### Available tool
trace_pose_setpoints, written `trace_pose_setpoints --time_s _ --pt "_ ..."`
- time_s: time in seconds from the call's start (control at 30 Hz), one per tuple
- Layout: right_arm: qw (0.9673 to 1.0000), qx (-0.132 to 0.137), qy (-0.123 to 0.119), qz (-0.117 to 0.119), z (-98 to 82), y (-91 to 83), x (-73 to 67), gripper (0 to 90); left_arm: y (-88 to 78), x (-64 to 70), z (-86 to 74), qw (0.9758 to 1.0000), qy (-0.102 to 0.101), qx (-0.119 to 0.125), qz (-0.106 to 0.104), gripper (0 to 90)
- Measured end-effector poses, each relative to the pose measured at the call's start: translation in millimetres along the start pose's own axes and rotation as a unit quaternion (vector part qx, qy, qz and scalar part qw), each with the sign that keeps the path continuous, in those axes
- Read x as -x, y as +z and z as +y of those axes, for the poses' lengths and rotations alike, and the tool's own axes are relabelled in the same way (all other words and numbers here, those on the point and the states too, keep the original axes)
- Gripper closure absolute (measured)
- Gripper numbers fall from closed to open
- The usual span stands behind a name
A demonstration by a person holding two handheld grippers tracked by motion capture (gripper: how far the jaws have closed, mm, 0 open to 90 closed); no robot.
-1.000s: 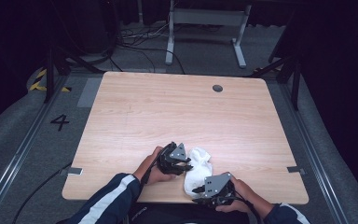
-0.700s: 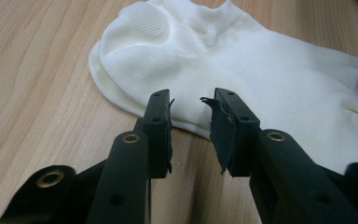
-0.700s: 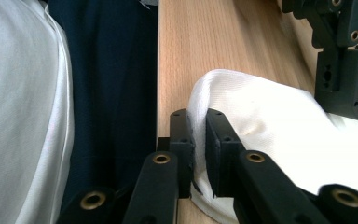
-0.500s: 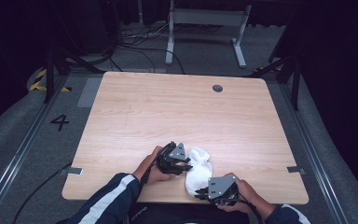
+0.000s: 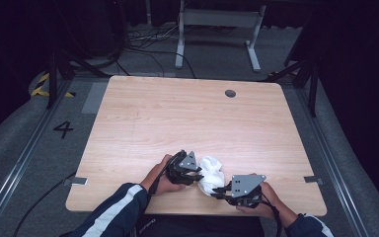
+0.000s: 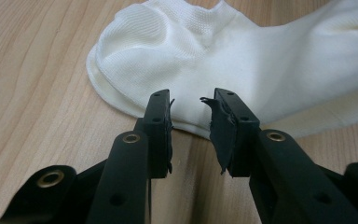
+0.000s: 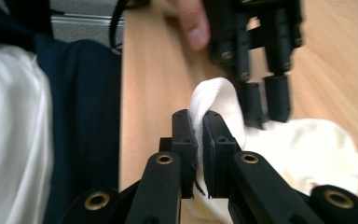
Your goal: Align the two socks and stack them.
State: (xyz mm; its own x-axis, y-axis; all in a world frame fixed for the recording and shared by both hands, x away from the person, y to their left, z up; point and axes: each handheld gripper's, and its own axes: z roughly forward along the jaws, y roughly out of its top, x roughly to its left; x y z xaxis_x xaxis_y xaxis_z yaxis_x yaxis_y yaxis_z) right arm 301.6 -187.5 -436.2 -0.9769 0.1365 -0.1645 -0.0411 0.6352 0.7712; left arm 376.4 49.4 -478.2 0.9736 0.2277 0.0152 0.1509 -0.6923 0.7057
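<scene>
Right gripper (image 7: pixel 199 122) pinches a raised fold of a white sock (image 7: pixel 307 149), its jaws having just closed on the fabric, which stands up between the pads in the right gripper view. Left gripper (image 6: pixel 192 105) sits low over the other side of the same sock (image 6: pixel 242 60), jaws a narrow gap apart with the sock's hemmed edge just beyond the tips and nothing pressed between them. In the high view the sock (image 5: pixel 211 174) lies bunched on the tabletop (image 5: pixel 177 118) between the left gripper (image 5: pixel 196 173) and the right gripper (image 5: pixel 218 190), near the person's edge and a little right of the middle. Its long axis runs roughly from the left gripper toward the right one, slanting down to the near edge; which end is the toe cannot be told from above. Open wood stretches beyond the sock to the far edge, broken by a small dark round grommet (image 5: pixel 230 93) near the far right corner, and to both sides. The right gripper's body hangs at the near rim, with little room behind it. A dark sleeve with a white stripe (image 5: pixel 113 210) reaches in at the near left.
</scene>
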Motion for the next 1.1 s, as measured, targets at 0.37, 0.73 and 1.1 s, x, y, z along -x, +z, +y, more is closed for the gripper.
trace_pose_setpoints --time_s 0.37,0.73,1.1 --pt "0.9980 0.009 0.038 -0.050 2.2 -4.1 38.7 85.5 0.1 -4.3 -2.8 0.9998 -0.012 0.008 -0.012 68.2" --pt "0.9941 -0.023 0.074 -0.076 -2.6 18.8 68.7 85.5 0.2 -4.6 -3.3 0.9997 -0.014 0.009 -0.015 68.9" --pt "0.9900 -0.050 0.110 -0.073 -13.3 38.5 85.6 84.5 -23.3 -8.1 1.5 0.9998 -0.010 0.012 0.014 60.0"
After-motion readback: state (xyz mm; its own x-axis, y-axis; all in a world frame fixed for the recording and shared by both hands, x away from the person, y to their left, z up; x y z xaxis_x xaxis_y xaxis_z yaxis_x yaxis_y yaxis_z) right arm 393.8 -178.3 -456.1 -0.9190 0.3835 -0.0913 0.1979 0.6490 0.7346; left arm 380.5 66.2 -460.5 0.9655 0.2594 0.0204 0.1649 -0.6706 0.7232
